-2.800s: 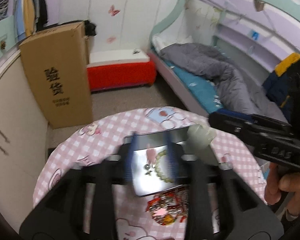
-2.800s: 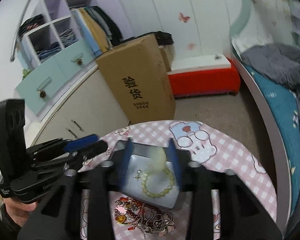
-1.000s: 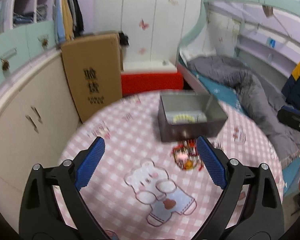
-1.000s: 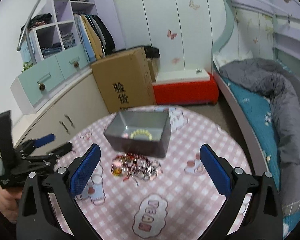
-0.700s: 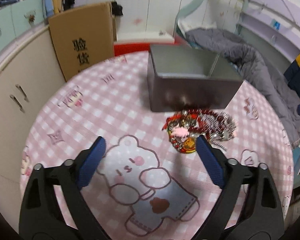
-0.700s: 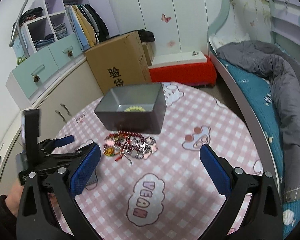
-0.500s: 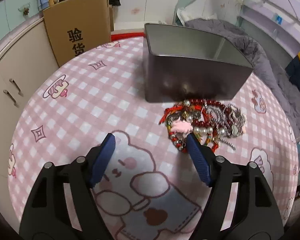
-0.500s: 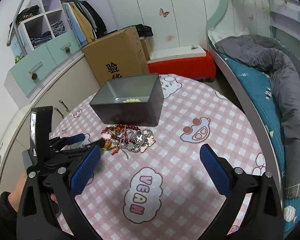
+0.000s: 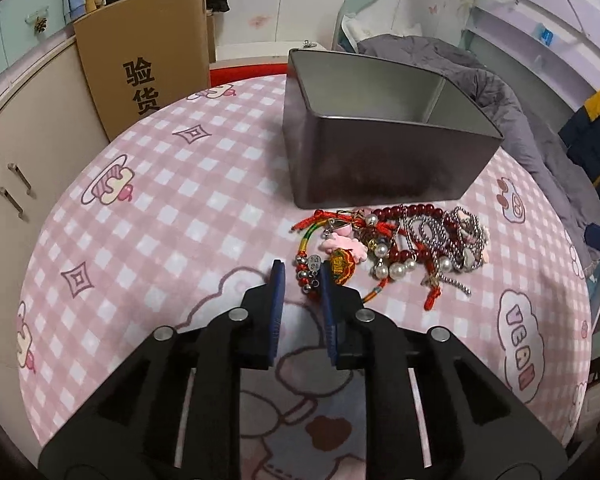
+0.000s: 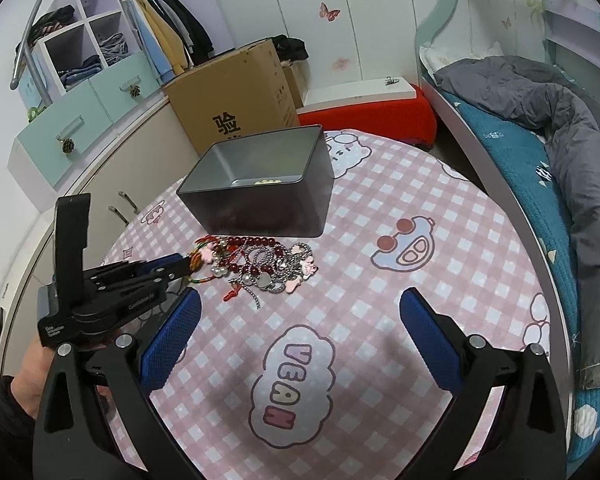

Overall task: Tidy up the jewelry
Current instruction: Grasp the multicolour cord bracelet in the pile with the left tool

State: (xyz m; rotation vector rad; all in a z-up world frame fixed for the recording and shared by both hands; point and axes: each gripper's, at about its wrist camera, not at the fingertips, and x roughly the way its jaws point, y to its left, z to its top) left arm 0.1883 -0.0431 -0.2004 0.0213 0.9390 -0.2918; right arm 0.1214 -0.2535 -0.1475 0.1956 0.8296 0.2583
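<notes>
round pink-checked worktop point(image 9: 148, 216) fills frame | grey metal tin point(image 9: 384, 160) upper centre | tangled bead-and-chain jewelry pile point(image 9: 388, 248) mid-right, just below tin | left gripper point(image 9: 302, 280) jaws narrowed around red beaded bracelet point(image 9: 306, 276) | right gripper point(image 10: 300, 312) jaws wide apart, holding nothing

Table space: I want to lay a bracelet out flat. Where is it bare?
Bare cloth lies around the VEAN cloud print in front of the right gripper, and left of the tin. Crowded: the jewelry pile against the tin, where the left gripper reaches.
</notes>
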